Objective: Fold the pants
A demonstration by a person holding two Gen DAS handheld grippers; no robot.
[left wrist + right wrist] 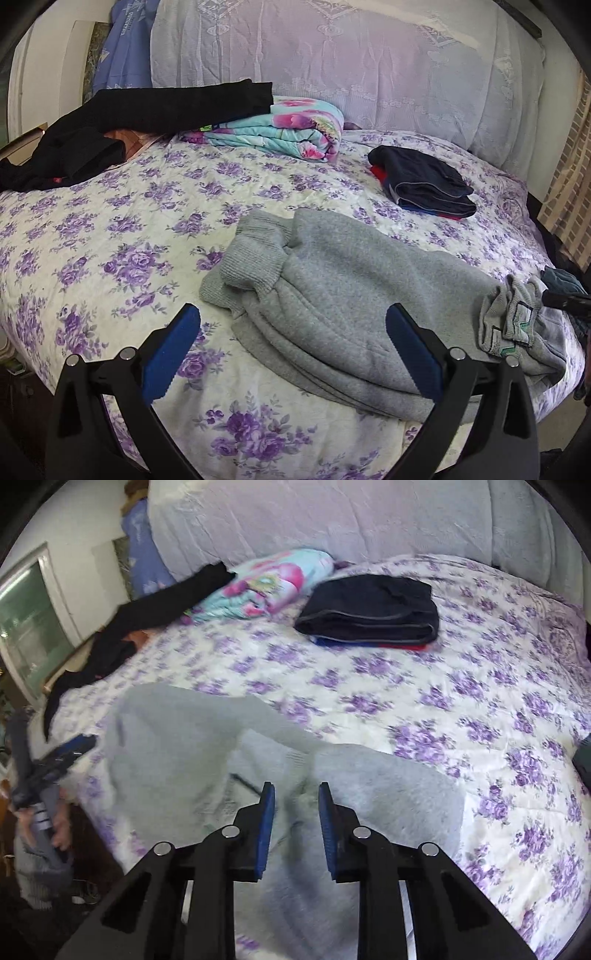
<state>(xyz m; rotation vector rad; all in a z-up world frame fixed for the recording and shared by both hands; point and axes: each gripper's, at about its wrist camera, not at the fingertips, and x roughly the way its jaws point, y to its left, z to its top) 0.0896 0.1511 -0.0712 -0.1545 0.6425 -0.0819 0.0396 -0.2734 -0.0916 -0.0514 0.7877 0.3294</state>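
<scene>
Grey sweatpants (pixel 343 306) lie partly folded on the floral bedspread, ribbed cuffs to the left, waistband with a label (pixel 513 321) to the right. My left gripper (pixel 293 343) is wide open just above the near edge of the pants, holding nothing. In the right wrist view the pants (pixel 207 760) lie below my right gripper (pixel 295 801). Its blue pads stand a small gap apart over the waistband end, with grey cloth showing between them; the view is blurred, so a grip is unclear. The left gripper (pixel 66 753) shows at the far left.
A folded dark navy garment stack (pixel 424 184) (pixel 369 609) lies at the back right. A folded flowered blanket (pixel 280 129) and black pants (pixel 140 122) lie at the back left. A large pale pillow (pixel 332 55) lines the headboard. The bed edge (pixel 332 461) is near.
</scene>
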